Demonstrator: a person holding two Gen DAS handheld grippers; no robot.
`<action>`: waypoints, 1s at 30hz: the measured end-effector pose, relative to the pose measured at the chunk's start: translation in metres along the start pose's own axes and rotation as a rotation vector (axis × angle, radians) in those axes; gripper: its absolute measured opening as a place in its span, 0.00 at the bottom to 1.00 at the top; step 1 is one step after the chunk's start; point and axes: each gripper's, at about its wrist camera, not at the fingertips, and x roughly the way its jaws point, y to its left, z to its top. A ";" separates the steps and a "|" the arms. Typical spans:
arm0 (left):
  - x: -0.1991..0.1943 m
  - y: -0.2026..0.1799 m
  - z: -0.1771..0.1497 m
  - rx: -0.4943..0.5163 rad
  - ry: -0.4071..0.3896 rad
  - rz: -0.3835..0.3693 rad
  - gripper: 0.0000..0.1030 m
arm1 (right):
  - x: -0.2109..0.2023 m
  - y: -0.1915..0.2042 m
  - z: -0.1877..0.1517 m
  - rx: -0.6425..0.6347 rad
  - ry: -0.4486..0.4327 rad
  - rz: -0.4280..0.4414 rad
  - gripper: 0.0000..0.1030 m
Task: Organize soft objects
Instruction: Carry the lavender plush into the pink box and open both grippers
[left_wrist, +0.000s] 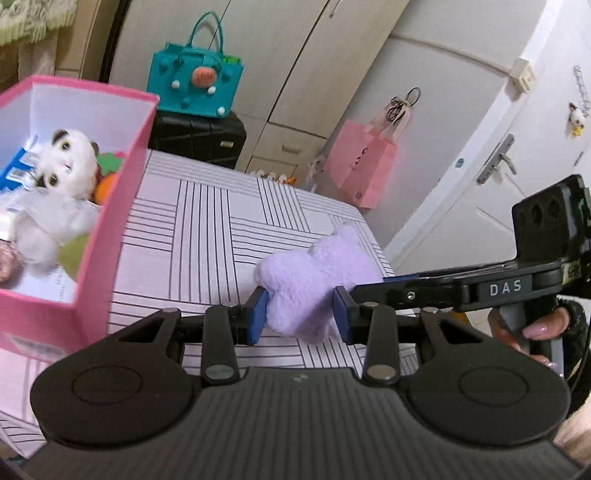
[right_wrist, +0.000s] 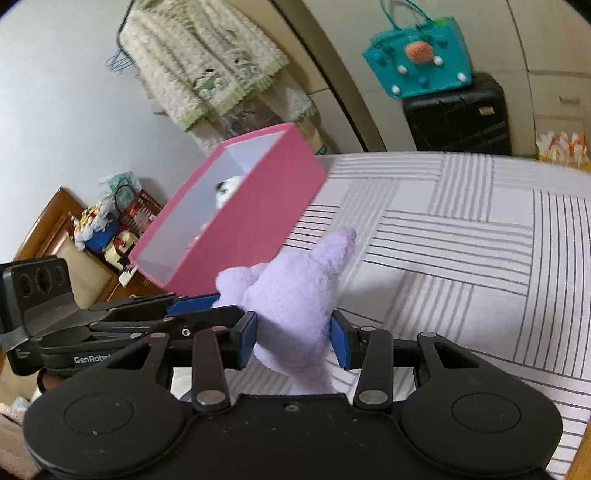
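From the left wrist view, we see our left gripper (left_wrist: 300, 314) with its blue pads pressed into a lavender plush toy (left_wrist: 314, 280), one pad on each side, jaws narrowed onto the fur. The toy hangs above the striped bedspread (left_wrist: 207, 221), and we cannot tell whether any part of it touches the cloth. The right gripper (left_wrist: 369, 286) reaches in from the right, its blue tips against the same toy; from here we cannot tell how tightly it grips. To the left stands the pink box (left_wrist: 122, 192), open at the top, holding a white plush animal (left_wrist: 62, 177) among other soft things.

We judge the lavender toy to be light and very soft: the pile dents where the pads bite, so a grip on a thick stuffed part should hold better than one on a thin limb. It is neither fragile nor slippery, though a loose pinch of fur alone might slide out.

From the right wrist view, our right gripper (right_wrist: 293, 341) has its pads set on either side of the lavender plush toy (right_wrist: 291, 295), jaws partly closed and squeezing its body. The left gripper (right_wrist: 210, 304) comes in from the left and touches a rounded lobe of it. The toy is fluffy, pale violet all over, with bulging rounded parts and one narrow part pointing up and away; we see no face from here. The pink box (right_wrist: 236, 221) stands just beyond, on the striped bedspread (right_wrist: 461, 236).
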 end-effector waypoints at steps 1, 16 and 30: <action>-0.006 0.001 0.000 0.003 -0.006 -0.006 0.35 | -0.003 0.010 0.000 -0.021 -0.003 -0.005 0.46; -0.111 0.048 0.022 0.043 -0.187 0.025 0.35 | 0.028 0.126 0.044 -0.261 -0.072 0.033 0.46; -0.122 0.135 0.056 -0.032 -0.231 0.198 0.35 | 0.133 0.173 0.109 -0.452 0.015 0.063 0.46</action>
